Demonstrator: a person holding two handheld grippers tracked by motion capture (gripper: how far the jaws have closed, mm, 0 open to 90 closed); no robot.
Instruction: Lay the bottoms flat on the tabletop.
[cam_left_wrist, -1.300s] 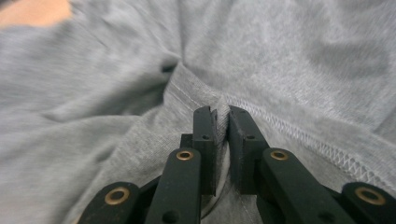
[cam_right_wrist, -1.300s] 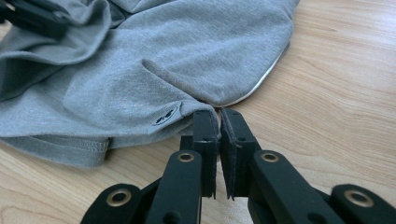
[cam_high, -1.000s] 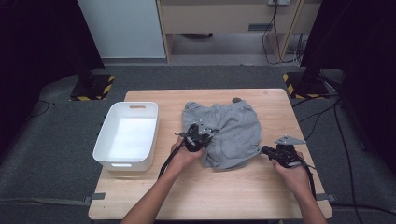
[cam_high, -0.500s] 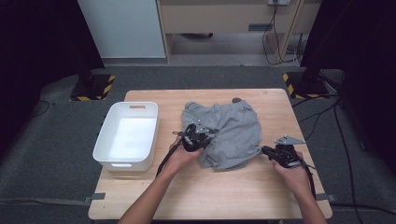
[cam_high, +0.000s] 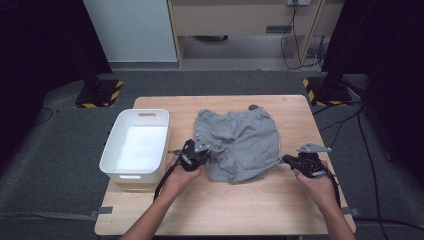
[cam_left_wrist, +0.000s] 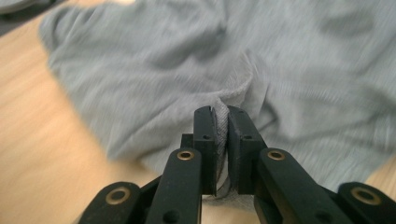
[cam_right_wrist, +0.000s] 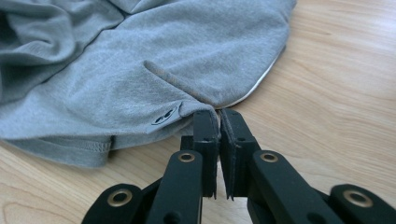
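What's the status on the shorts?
Left tongs shut on shorts. Right tongs pinching hem corner. Shorts flat on table; nothing in the way.

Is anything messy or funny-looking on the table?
The grey cotton shorts lie rumpled and askew on the wooden table, wrinkled where the left gripper and right gripper pinch their edges. The white plastic bin sits neatly beside them.

Both grippers low, jaws pinched.
Left gripper (cam_high: 201, 152) sits near centre, right gripper (cam_high: 286, 160) at right; both forearms reach in from the near edge, wrists seemingly level.
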